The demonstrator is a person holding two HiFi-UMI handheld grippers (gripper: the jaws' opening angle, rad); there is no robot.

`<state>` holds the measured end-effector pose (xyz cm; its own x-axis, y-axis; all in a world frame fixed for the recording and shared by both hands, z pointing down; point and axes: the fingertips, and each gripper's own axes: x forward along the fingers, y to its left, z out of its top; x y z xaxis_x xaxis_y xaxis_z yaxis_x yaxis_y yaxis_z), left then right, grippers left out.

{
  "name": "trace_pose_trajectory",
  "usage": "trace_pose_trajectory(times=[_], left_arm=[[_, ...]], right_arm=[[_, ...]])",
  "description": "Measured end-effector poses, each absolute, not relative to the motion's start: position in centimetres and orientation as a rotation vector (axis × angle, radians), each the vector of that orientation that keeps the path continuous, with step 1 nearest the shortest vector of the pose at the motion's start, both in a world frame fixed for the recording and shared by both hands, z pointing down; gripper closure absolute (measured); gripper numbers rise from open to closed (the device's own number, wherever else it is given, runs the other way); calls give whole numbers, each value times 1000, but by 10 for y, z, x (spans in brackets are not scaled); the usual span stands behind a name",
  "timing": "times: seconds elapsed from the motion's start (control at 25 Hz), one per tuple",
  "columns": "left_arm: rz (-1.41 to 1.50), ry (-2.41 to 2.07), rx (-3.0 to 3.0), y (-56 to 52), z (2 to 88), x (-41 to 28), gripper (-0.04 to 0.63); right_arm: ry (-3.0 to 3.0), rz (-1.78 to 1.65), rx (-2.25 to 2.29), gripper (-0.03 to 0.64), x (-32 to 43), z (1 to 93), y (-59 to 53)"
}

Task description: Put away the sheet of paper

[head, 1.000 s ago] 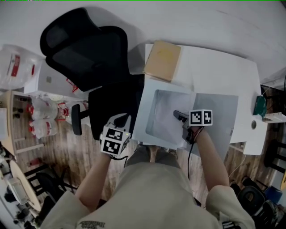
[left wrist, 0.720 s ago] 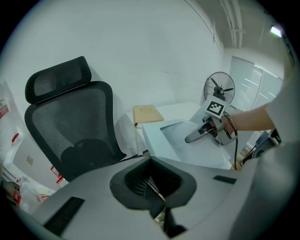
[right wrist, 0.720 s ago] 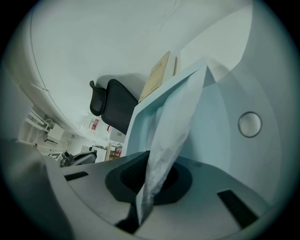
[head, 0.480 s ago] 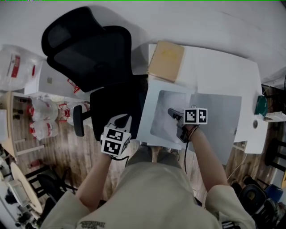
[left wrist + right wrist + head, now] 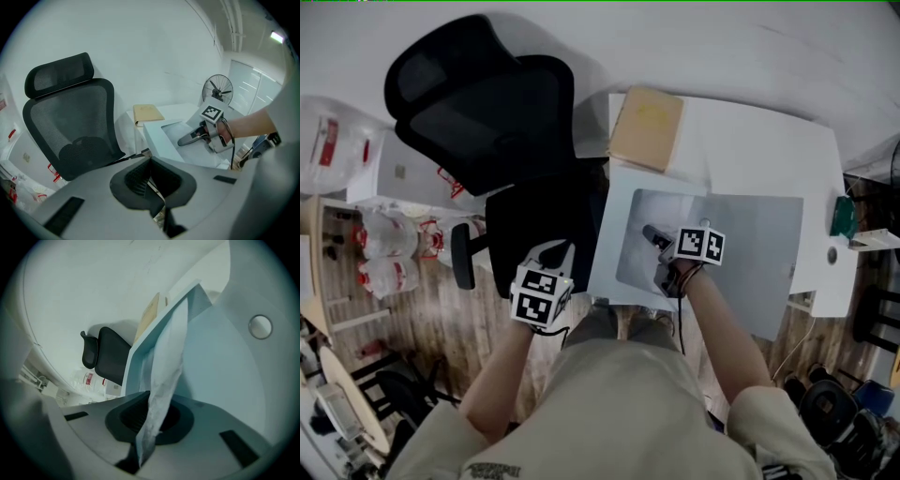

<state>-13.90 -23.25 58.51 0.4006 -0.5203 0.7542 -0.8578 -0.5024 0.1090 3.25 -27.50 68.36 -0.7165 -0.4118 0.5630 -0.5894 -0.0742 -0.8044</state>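
Note:
A thin white sheet of paper (image 5: 166,366) is clamped in my right gripper (image 5: 151,397), which is shut on its near edge. The sheet runs away from the jaws, slightly crumpled. In the head view the right gripper (image 5: 649,232) reaches into the left part of an open white drawer (image 5: 605,225), over the sheet of paper (image 5: 633,258) that lies against the grey inside. My left gripper (image 5: 551,267) hangs to the left, off the desk and above the chair seat. Its jaws (image 5: 150,161) look shut with nothing between them.
A black mesh office chair (image 5: 487,112) stands close to the left of the desk (image 5: 750,131). A tan envelope (image 5: 647,127) lies at the desk's back left corner. Plastic bags (image 5: 389,248) sit on the floor at the left. A fan (image 5: 219,89) stands behind the desk.
My right gripper has moved left across the drawer with the paper and rolled a little. The left gripper has stayed where it was.

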Motion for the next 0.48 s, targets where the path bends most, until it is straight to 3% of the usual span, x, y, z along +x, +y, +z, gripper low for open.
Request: trace_pose_trajectory(times=[0.2, 0.36, 0.48], left_arm=[[909, -1163, 2176, -229, 585, -139, 575], [892, -1161, 2189, -230, 582, -137, 575], [870, -1164, 2205, -231, 575, -133, 575]], right_arm=[[-2018, 1887, 1163, 584, 30, 686, -272], [-2016, 1739, 1176, 433, 31, 685, -273], [-2009, 1533, 1274, 391, 48, 676, -275]])
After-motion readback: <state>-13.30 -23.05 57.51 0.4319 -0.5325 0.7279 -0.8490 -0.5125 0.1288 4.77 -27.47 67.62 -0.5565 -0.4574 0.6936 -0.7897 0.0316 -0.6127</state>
